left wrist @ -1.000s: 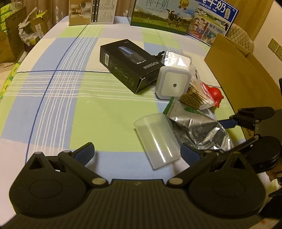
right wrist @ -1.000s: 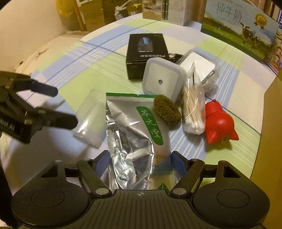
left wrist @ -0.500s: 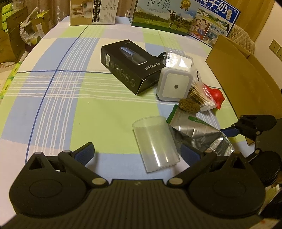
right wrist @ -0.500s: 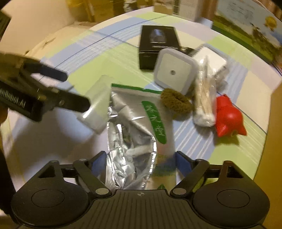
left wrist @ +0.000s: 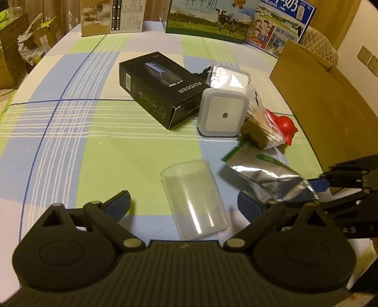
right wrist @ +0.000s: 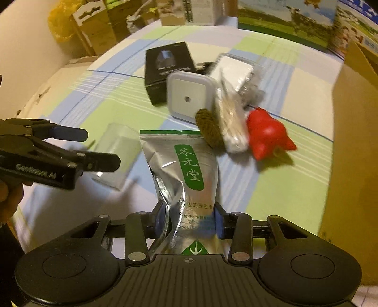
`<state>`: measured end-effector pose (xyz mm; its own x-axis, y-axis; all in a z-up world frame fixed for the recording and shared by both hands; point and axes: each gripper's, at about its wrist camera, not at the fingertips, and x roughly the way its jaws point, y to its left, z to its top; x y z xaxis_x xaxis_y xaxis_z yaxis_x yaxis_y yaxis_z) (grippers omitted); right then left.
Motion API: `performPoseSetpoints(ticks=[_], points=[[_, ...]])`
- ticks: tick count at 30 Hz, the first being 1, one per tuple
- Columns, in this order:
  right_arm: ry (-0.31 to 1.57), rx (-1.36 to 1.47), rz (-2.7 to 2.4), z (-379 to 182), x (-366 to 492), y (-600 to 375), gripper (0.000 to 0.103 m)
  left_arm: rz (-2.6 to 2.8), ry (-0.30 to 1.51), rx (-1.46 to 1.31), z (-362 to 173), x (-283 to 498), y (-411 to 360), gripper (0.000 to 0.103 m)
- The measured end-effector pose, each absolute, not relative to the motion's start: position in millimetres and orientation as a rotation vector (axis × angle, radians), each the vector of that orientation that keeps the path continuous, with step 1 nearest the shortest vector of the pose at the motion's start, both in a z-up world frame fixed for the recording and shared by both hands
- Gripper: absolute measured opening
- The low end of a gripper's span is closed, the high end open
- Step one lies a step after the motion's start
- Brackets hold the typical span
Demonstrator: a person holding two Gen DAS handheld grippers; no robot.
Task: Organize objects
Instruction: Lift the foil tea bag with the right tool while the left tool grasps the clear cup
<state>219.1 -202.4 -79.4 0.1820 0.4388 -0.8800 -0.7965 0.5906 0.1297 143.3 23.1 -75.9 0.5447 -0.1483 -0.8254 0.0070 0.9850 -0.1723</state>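
A clear plastic cup lies on its side on the checked tablecloth. It sits between the fingers of my left gripper, whose jaws are closing but do not touch it. A silver foil pouch with a green label is pinched at its bottom end by my right gripper. Its jaws are closing, both pads press into the crumpled foil, and the pouch hangs slightly off the cloth. In the right wrist view the left gripper stands at the left over the cup.
Behind them lie a black box, a white square night light, a bag of cotton swabs, a brown scrubber and a red toy. A cardboard box stands at the right. Milk cartons line the far edge.
My right gripper has shut on the foil pouch, rolled a little and raised it off the cloth. The left fingers have come in slightly around the cup.
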Motion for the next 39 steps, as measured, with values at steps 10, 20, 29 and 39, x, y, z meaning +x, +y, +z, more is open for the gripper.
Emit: performPoseSetpoints(ticks=[10, 20, 29, 39], points=[[1.054, -0.441, 0.933, -89.1, 219.4, -203.5, 0.07, -0.084, 1.021, -0.058, -84.1, 154.6, 5.2, 0.076], [1.013, -0.547, 0.938, -93.1, 207.7, -194.8, 0.068, -0.081, 1.016, -0.024, -85.2, 154.1, 3.3, 0.051], [1.029, -0.451, 0.892, -75.9, 210.7, -200.1, 0.039, -0.084, 0.998, -0.056, -72.2, 148.3, 3.8, 0.051], [0.959, -0.363, 0.901, -34.7, 198.3, -210.7, 0.039, -0.077, 0.919, -0.088, -35.0, 133.9, 3.1, 0.051]])
